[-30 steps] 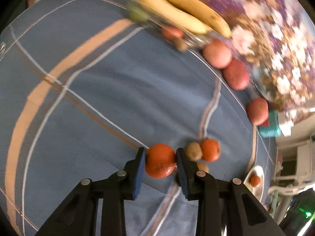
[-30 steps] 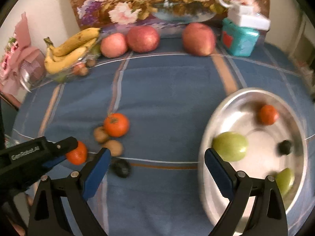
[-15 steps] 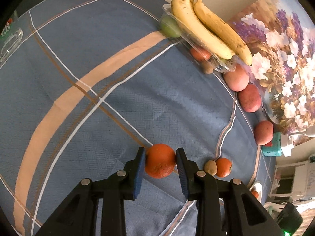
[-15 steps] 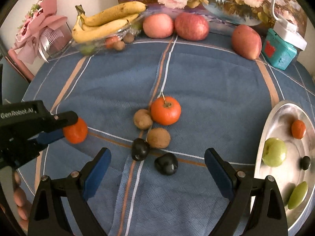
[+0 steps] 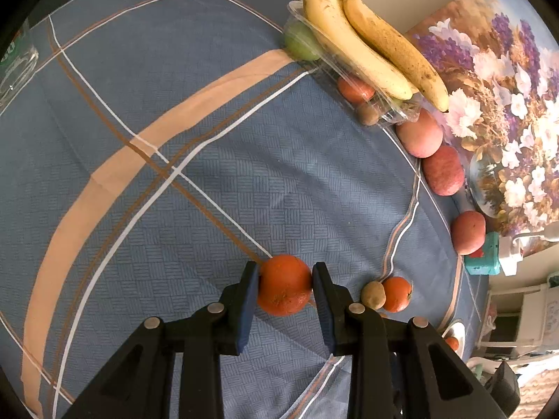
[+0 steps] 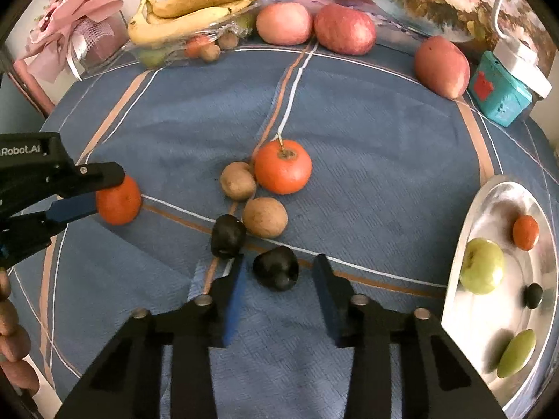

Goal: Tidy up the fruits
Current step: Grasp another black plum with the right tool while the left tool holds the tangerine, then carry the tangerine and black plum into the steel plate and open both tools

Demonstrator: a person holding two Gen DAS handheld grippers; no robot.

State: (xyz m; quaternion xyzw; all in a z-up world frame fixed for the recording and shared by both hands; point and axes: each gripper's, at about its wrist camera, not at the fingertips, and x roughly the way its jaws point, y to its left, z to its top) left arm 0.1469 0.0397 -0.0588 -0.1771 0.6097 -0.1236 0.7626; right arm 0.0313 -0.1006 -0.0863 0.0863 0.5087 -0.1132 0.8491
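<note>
My left gripper is shut on an orange; the same orange shows at the left of the right wrist view, held low over the blue tablecloth. My right gripper is open, its fingers on either side of a dark fruit without touching it. Another dark fruit, two kiwis and a persimmon lie just beyond. A steel bowl at the right holds a green apple and other small fruits.
A clear tray with bananas stands at the back left. Three red apples line the back edge beside a teal box. A pink bouquet sits at far left. A glass stands at the table's edge.
My right gripper has swung left from the bowl, dropped toward the loose fruits and narrowed around the dark fruit. My left gripper keeps hold of the orange and has shifted away from the cluster.
</note>
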